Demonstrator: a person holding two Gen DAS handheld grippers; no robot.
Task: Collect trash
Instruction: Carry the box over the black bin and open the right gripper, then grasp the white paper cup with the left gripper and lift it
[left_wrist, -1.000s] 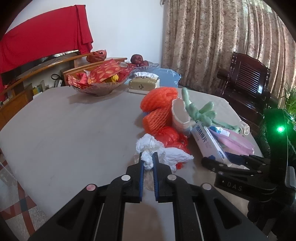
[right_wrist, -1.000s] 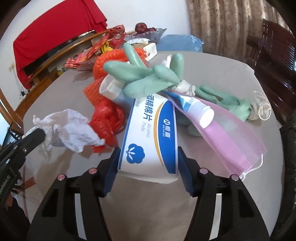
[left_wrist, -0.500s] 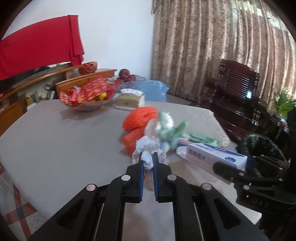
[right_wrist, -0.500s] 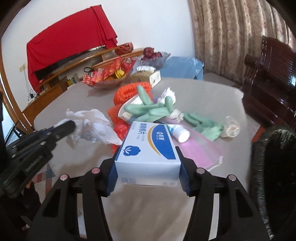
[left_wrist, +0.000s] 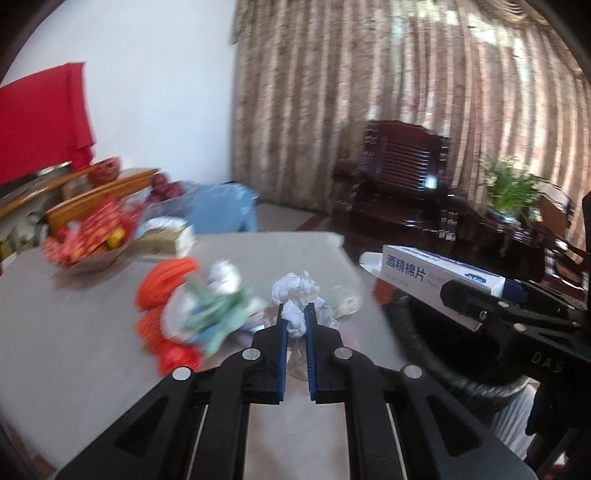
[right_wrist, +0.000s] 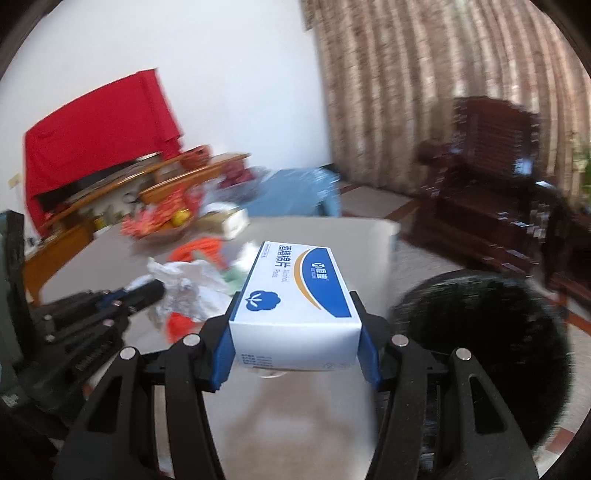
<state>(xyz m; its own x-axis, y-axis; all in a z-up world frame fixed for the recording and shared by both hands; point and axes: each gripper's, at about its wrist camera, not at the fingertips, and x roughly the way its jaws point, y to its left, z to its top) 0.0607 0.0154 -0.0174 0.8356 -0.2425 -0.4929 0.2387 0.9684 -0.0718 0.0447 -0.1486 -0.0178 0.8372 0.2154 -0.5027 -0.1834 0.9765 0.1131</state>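
My left gripper (left_wrist: 295, 320) is shut on a crumpled white tissue (left_wrist: 295, 295) and holds it above the table. My right gripper (right_wrist: 295, 332) is shut on a white and blue alcohol pad box (right_wrist: 295, 295), held above the table's right edge; the box also shows in the left wrist view (left_wrist: 436, 275). A black trash bin (right_wrist: 487, 343) stands just right of the table, below and right of the box. More trash lies on the table: orange netting (left_wrist: 166, 280), a green glove (left_wrist: 218, 314) and a red bag (left_wrist: 177, 356).
The grey table (left_wrist: 74, 350) carries a bowl of red packets (left_wrist: 92, 240) and a tissue box (left_wrist: 166, 236) at the back. A dark wooden armchair (left_wrist: 399, 184), a blue chair (left_wrist: 225, 210) and a plant (left_wrist: 513, 188) stand beyond the table.
Both grippers rose and swung right with their loads. The box now hangs near the black bin, and the tissue is lifted clear of the trash pile.
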